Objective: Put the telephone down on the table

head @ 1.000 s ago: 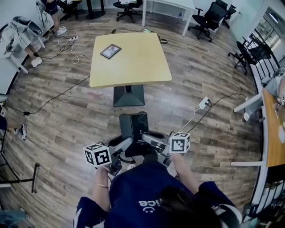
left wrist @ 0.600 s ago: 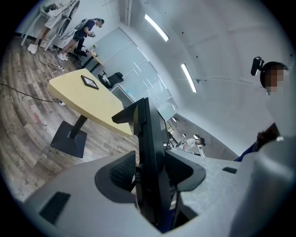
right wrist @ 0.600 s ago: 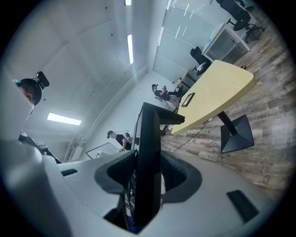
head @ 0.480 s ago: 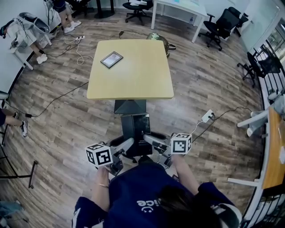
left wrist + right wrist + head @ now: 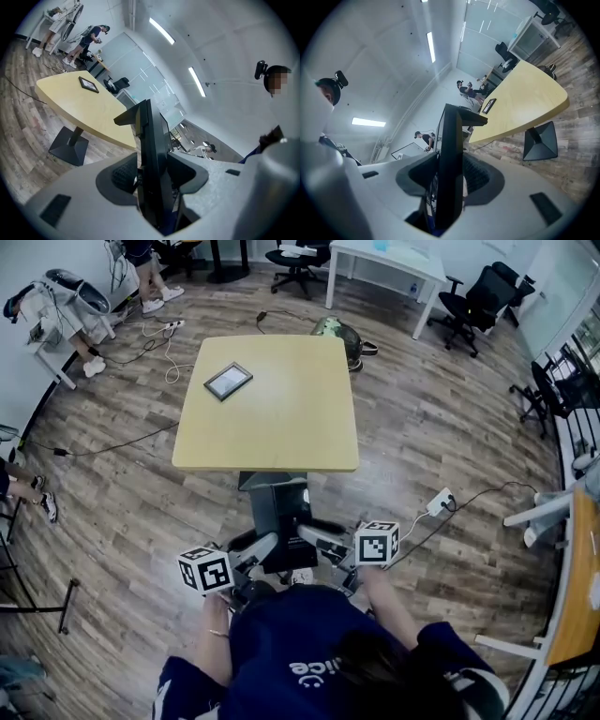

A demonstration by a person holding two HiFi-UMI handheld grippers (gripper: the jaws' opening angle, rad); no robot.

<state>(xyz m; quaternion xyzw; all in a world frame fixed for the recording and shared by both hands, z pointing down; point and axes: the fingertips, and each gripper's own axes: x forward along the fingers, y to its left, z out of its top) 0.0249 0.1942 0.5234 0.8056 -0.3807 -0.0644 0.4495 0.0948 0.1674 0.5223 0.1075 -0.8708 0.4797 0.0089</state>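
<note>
A black telephone (image 5: 281, 514) hangs in front of me over the wooden floor, just short of the near edge of the yellow square table (image 5: 281, 427). My left gripper (image 5: 266, 545) grips its left side and my right gripper (image 5: 313, 534) its right side. In the left gripper view the telephone (image 5: 153, 154) stands edge-on with both pads pressed on it, the gripper (image 5: 153, 180) shut. The right gripper view shows the same: the telephone (image 5: 450, 150) clamped in the shut gripper (image 5: 448, 185). The table (image 5: 79, 105) lies ahead.
A dark framed tablet (image 5: 229, 381) lies on the table's far left part. The table's black foot (image 5: 270, 482) stands right ahead. A power strip (image 5: 439, 501) with its cable lies on the floor at right. Office chairs (image 5: 469, 294) and a white desk (image 5: 389, 259) stand behind.
The table has come nearer in the head view; its near edge now lies just beyond the telephone. Both grippers keep the same hold.
</note>
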